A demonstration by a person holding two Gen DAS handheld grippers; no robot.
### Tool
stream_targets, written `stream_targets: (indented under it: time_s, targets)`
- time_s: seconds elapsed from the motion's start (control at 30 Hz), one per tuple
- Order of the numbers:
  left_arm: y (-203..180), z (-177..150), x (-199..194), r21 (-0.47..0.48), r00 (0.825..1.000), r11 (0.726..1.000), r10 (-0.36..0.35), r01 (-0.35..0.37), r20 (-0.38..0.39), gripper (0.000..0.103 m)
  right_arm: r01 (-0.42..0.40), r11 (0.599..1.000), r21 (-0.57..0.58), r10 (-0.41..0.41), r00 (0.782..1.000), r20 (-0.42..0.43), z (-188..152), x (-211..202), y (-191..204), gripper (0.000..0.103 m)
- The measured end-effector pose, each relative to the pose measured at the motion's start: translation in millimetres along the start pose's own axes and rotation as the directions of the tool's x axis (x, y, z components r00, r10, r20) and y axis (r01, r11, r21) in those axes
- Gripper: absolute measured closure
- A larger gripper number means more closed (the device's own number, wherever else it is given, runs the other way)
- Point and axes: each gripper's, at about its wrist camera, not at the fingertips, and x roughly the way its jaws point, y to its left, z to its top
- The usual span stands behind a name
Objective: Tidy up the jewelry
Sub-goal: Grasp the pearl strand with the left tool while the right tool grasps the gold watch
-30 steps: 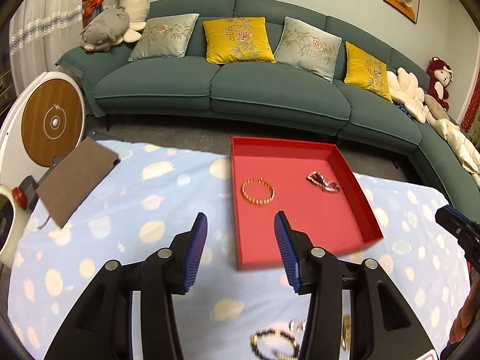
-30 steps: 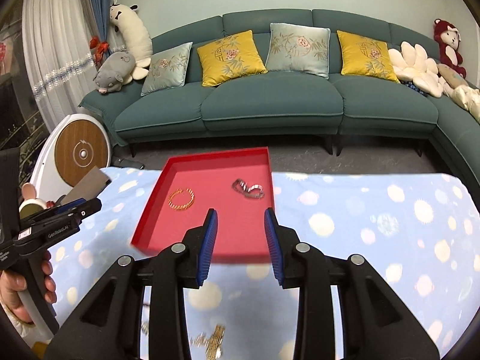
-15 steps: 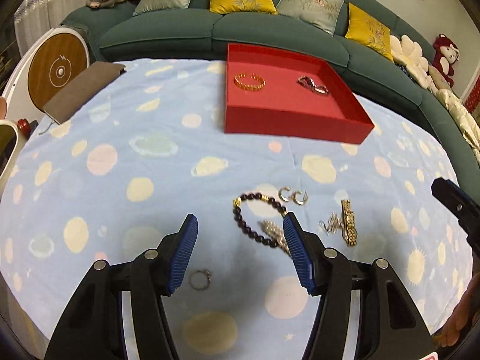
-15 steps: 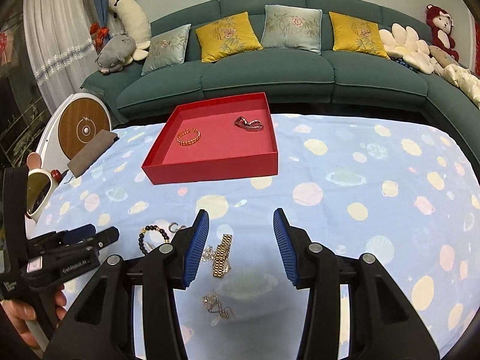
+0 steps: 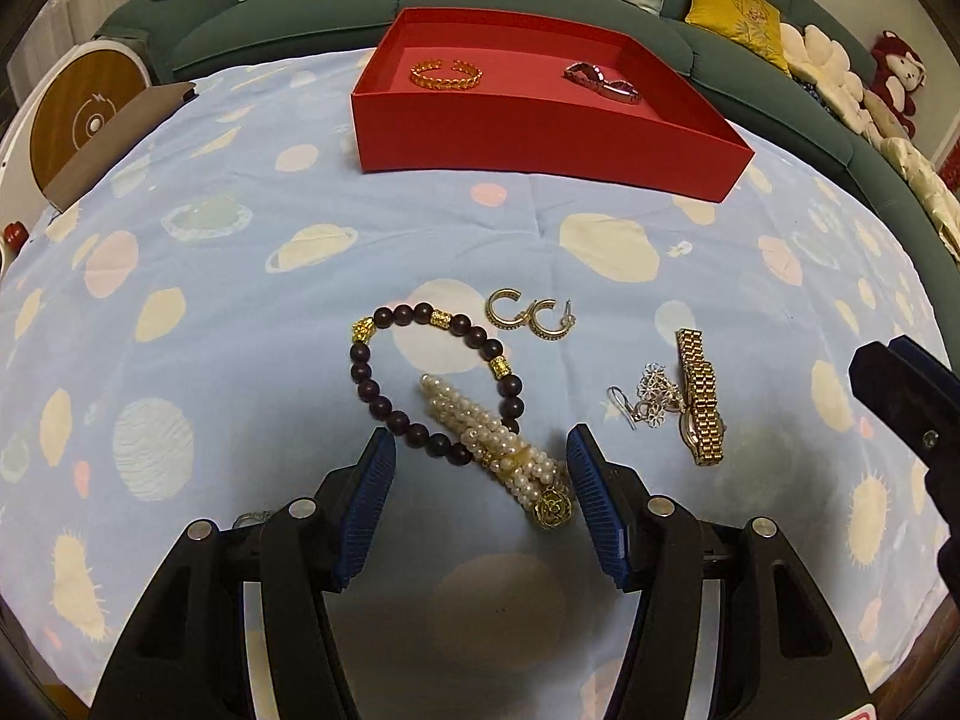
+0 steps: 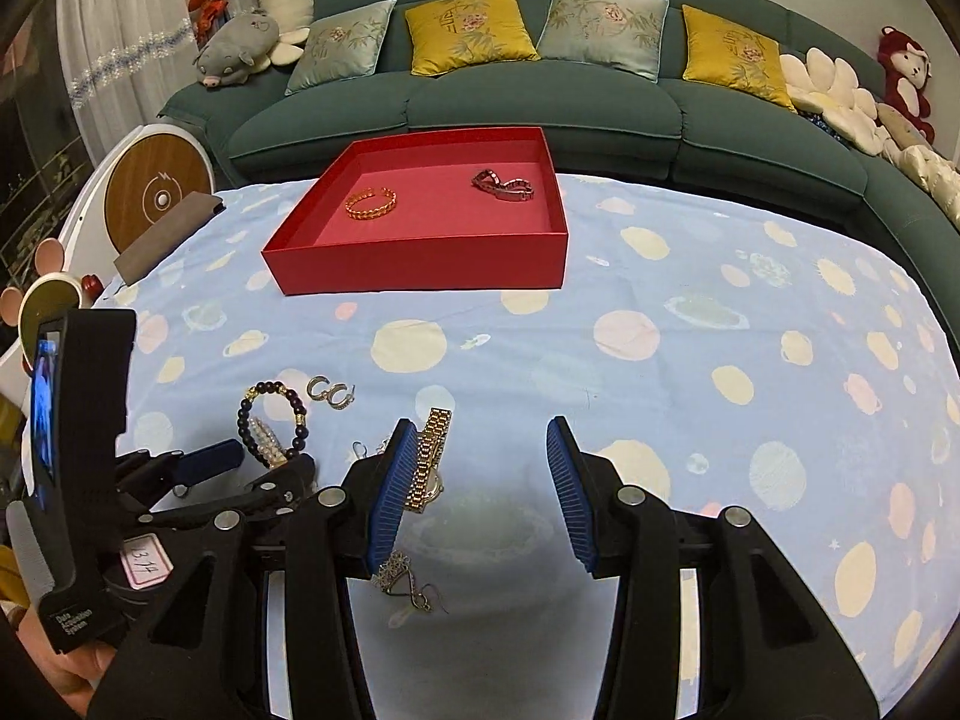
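A red tray at the table's far side holds a gold bangle and a dark red bracelet. Loose on the cloth lie a dark bead bracelet, a pearl bracelet, two hoop earrings, a silver flower earring and a gold watch. My left gripper is open, low over the pearl bracelet. My right gripper is open, just right of the gold watch; another earring lies beneath it.
A blue planet-print cloth covers the table. A green sofa with cushions stands behind it. A brown pad lies at the left edge by a round wooden-faced device. A small ring lies by my left finger.
Both grippers have come down and forward toward the loose jewelry. The left one now straddles the pearl bracelet; the right one sits beside the gold watch. Both jaws stay open.
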Motion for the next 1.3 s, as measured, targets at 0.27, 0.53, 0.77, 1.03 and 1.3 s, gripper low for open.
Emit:
stream_targets:
  time_s: [0.27,0.53,0.77,1.03,1.3]
  targets:
    - [7,-11,-6,0.068,0.999,0.997,0.030,-0.032,0.029,0.057,-0.017,1.000,-0.005,0.017,0.999,-0.033,-5,7,2,0.060]
    - [21,-17,-13,0.107,1.000,0.994,0.004,-0.007,0.028,0.087,-0.041,0.999,0.011,0.042,0.992,-0.116,-20,32,7,0.060]
    - [37,-19,-25,0.082,0.999,0.996,-0.032,0.029,0.039,0.087,-0.042,0.999,-0.025,0.038,0.988,-0.148,-26,50,21,0.060]
    - [48,-18,-36,0.067,0.997,0.996,-0.060,0.056,0.052,0.087,-0.028,0.998,-0.058,0.019,0.988,-0.155,-27,64,27,0.064]
    - [59,-18,-39,0.045,0.997,0.997,-0.061,0.059,0.055,0.087,-0.027,0.997,-0.068,0.017,0.989,-0.149,-27,63,28,0.080]
